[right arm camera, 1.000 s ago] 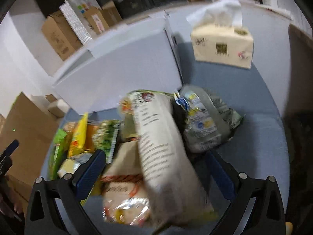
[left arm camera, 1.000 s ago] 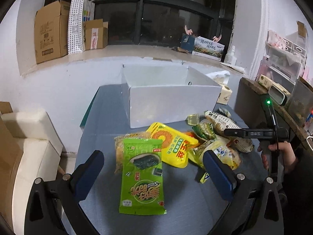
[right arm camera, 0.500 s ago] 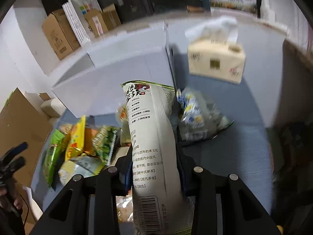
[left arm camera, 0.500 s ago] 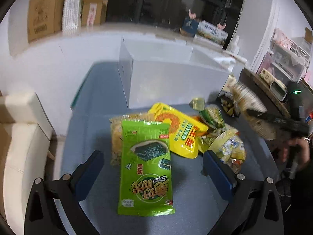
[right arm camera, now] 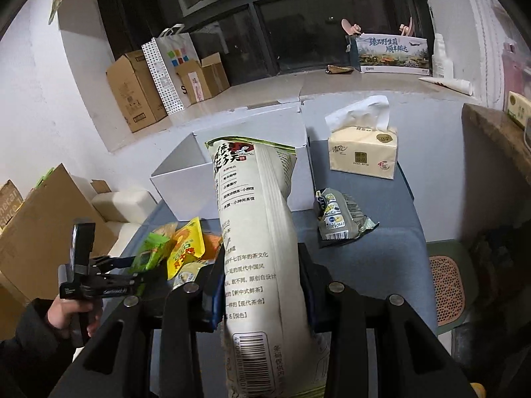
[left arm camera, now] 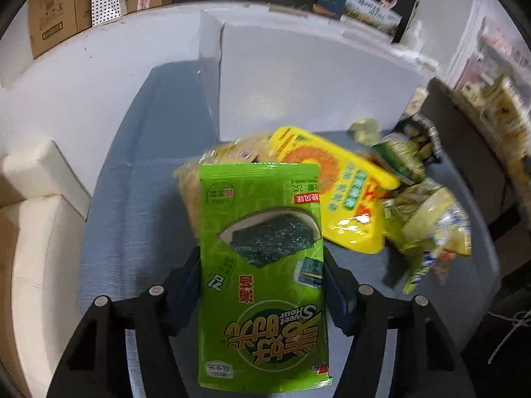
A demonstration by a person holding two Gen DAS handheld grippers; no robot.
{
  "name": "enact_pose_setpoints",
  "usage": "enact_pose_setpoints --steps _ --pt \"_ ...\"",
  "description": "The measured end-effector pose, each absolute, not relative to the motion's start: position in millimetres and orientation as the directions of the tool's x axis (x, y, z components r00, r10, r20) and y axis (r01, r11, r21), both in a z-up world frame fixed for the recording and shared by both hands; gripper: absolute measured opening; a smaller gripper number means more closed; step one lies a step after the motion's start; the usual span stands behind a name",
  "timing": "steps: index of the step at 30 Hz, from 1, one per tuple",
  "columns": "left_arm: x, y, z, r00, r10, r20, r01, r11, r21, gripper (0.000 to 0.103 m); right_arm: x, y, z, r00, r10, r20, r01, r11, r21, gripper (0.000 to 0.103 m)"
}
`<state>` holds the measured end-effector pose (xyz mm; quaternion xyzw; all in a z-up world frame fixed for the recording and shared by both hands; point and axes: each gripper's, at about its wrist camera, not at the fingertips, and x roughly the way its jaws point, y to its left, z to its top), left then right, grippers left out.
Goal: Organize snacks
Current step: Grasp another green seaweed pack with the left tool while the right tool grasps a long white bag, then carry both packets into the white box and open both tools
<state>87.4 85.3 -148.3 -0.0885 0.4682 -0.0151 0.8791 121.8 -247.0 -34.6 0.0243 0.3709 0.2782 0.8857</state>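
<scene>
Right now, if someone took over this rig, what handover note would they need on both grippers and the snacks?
Left gripper: shut on the green seaweed pack, over the blue table.
Right gripper: shut on the tall cream snack bag, raised in front of the white box.
Done: nothing visible in the box; its inside is mostly hidden.
Left: both held packs, the yellow packet and the pile beside it, and the greenish pack near the tissue pack.

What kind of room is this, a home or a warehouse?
Probably a lived-in home or small office: cream sofa, tissue pack on the table, cardboard boxes along the windowsill. No warehouse shelving shows.
</scene>
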Motion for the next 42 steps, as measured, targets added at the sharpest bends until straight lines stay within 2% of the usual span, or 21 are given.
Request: enact_pose_setpoints --steps 5,9,17,24,31,32,33,34,35,36,37,38,42 --pt "70.8 85.5 -119.4 0.62 -0.125 -0.774 -0.025 0.984 -0.179 0.063 117.3 -239.1 -38.1 0.556 0.521 -0.648 -0.495 0.833 0.246 0.04" --pt "67.3 84.8 -80.2 0.694 -0.145 -0.705 -0.002 0.979 -0.202 0.063 120.5 -227.0 -34.8 0.556 0.529 -0.641 -0.505 0.828 0.245 0.04" --pt "119.2 79.5 -4.0 0.785 -0.169 -0.596 0.026 0.97 -0.241 0.063 162.7 -187.5 -1.3 0.582 0.531 -0.616 -0.49 0.834 0.256 0.04" --pt "200.1 66.2 30.1 0.793 -0.149 -0.59 0.049 0.982 -0.183 0.063 228.4 -148.5 18.3 0.587 0.522 -0.619 -0.488 0.838 0.244 0.04" --pt "276.9 69.8 27.3 0.77 -0.105 -0.629 0.01 0.988 -0.153 0.063 316.9 -127.2 8.1 0.59 0.441 -0.676 -0.435 0.879 0.194 0.04" --pt "285.6 70.0 25.7 0.769 -0.094 -0.632 0.006 0.99 -0.14 0.065 327.7 -126.0 5.1 0.581 0.438 -0.686 -0.43 0.881 0.199 0.04" --pt "292.7 70.0 23.5 0.766 -0.082 -0.638 0.001 0.992 -0.126 0.072 338.3 -124.9 1.8 0.573 0.434 -0.695 -0.423 0.883 0.203 0.04" --pt "299.7 69.1 20.6 0.761 -0.07 -0.645 -0.007 0.993 -0.116 0.074 346.6 -124.5 -0.6 0.574 0.427 -0.699 -0.413 0.888 0.203 0.042" --pt "305.3 69.5 17.6 0.751 -0.054 -0.658 -0.021 0.994 -0.107 0.085 355.4 -124.7 -2.8 0.582 0.423 -0.695 -0.403 0.892 0.205 0.05" --pt "309.6 71.4 15.0 0.74 -0.043 -0.672 -0.036 0.994 -0.103 0.101 360.6 -125.0 -3.8 0.585 0.425 -0.691 -0.399 0.892 0.211 0.062" --pt "312.4 73.6 12.5 0.737 -0.042 -0.675 -0.045 0.993 -0.11 0.103 365.4 -125.6 -4.6 0.588 0.435 -0.682 -0.396 0.89 0.225 0.095" --pt "313.5 76.1 10.5 0.737 -0.043 -0.675 -0.05 0.992 -0.118 0.103 369.1 -126.8 -4.8 0.595 0.448 -0.667 -0.393 0.886 0.245 0.103" --pt "314.2 82.8 2.4 0.727 -0.037 -0.685 -0.071 0.989 -0.129 0.103 371.4 -125.7 -6.0 0.593 0.47 -0.654 -0.408 0.876 0.258 0.103"
